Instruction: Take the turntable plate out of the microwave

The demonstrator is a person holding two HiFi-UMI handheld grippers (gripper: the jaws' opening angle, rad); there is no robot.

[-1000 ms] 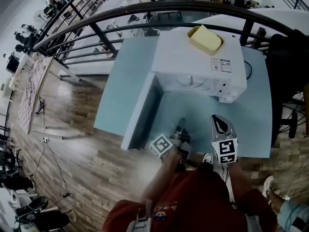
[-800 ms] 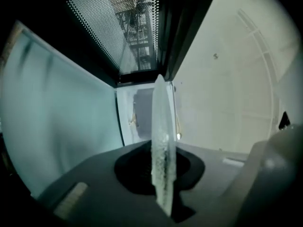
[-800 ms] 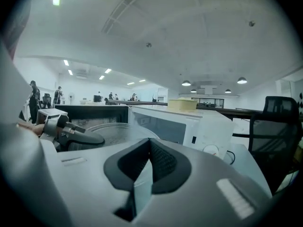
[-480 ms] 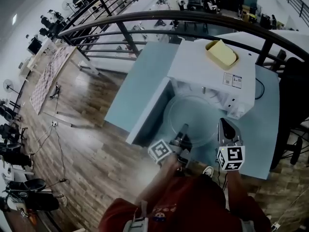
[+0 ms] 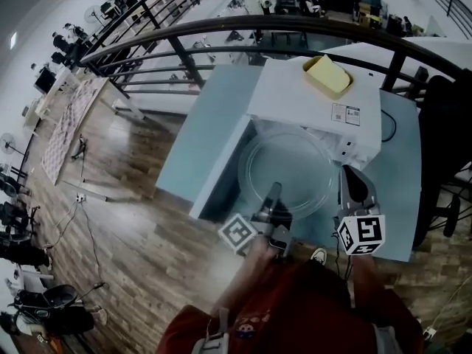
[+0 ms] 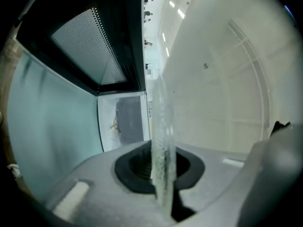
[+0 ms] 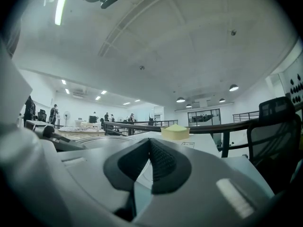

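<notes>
The clear glass turntable plate (image 5: 287, 172) hangs level in the air, in front of the white microwave (image 5: 310, 98) and above the table. My left gripper (image 5: 274, 195) is shut on the plate's near rim. In the left gripper view the rim (image 6: 163, 136) runs edge-on between the black pads. My right gripper (image 5: 352, 177) is just right of the plate, shut and empty. In the right gripper view its pads (image 7: 161, 162) meet, and the plate (image 7: 102, 138) shows to the left.
The microwave door (image 5: 221, 164) stands open to the left of the plate. A yellow block (image 5: 327, 74) lies on the microwave's top. The light blue table (image 5: 394, 190) is bounded behind by a dark railing (image 5: 295, 24). A black chair (image 7: 274, 141) stands at the right.
The plate has come out of the microwave and risen, held by the left gripper. Both grippers have moved up; the right one stayed shut beside the plate.
</notes>
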